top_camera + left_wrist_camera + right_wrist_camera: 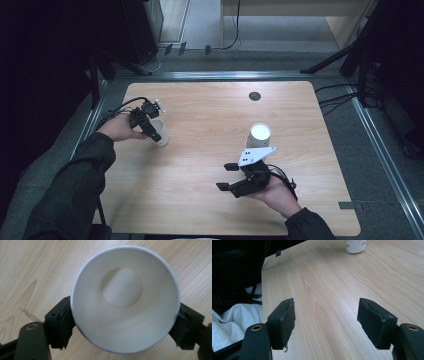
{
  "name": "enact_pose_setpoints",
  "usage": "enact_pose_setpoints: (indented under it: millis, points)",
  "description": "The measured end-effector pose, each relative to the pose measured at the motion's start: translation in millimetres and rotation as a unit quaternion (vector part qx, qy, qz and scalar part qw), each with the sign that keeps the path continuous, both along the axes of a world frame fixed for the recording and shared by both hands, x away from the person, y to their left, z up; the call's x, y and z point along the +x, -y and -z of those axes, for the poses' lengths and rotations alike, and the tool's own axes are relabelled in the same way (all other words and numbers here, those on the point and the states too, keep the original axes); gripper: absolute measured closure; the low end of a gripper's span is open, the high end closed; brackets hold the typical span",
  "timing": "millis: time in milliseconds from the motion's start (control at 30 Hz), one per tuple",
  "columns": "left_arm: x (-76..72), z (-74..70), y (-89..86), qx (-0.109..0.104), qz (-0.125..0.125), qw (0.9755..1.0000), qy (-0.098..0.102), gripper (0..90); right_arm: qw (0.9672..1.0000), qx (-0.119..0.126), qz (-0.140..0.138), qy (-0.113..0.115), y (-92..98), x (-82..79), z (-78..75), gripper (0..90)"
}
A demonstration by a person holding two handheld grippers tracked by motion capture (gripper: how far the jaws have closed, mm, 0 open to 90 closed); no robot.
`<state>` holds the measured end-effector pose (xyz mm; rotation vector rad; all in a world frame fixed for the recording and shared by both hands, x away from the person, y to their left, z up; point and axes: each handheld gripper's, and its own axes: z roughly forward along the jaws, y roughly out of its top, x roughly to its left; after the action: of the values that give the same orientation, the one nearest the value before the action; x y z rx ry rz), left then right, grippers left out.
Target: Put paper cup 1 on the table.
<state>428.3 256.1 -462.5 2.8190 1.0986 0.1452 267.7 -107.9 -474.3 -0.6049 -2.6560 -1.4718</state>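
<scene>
A white paper cup (pixel 161 136) stands at the table's left, mouth up. In the left gripper view I look down into this cup (pixel 125 297); its rim is round and undented. My left gripper (pixel 152 131) (pixel 125 325) has a jaw on each side of the cup, with the pads close by its wall and not squeezing it. A second white cup (pixel 260 135) stands right of centre. Nearer the front edge, my right gripper (pixel 226 176) (pixel 325 320) points left, open, with only bare wood between its jaws. A cup's base (pixel 355 246) lies far ahead of it.
The wooden table (pixel 200 165) has a dark round grommet (pixel 254 96) near its far edge. A metal rail frames the table, with cables and stand legs (pixel 345 55) on the floor beyond. The table's edge (pixel 263 277) runs close on the left of the right gripper view.
</scene>
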Motion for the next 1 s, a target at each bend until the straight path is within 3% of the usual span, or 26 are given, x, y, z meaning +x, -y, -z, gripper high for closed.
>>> enact_pose_setpoints:
  millis: [467, 767, 1000]
  points:
    - [-2.0, -2.1, -4.1, -0.03, -0.009, 0.9995, -0.005, 10.7, 1.0, -0.001, -0.001, 0.001, -0.4, 0.3, 0.3, 30.9]
    - [-3.7, -14.9, -10.4, -0.057, -0.024, 0.9981, 0.001, 10.2, 1.0, -0.001, 0.0, -0.001, 0.4, 0.0, -0.5, 30.9]
    - [-8.3, -36.2, -25.9, -0.101, -0.038, 0.9938, 0.025, 10.3, 1.0, 0.001, 0.001, -0.003, 1.2, 0.2, -1.0, 30.9]
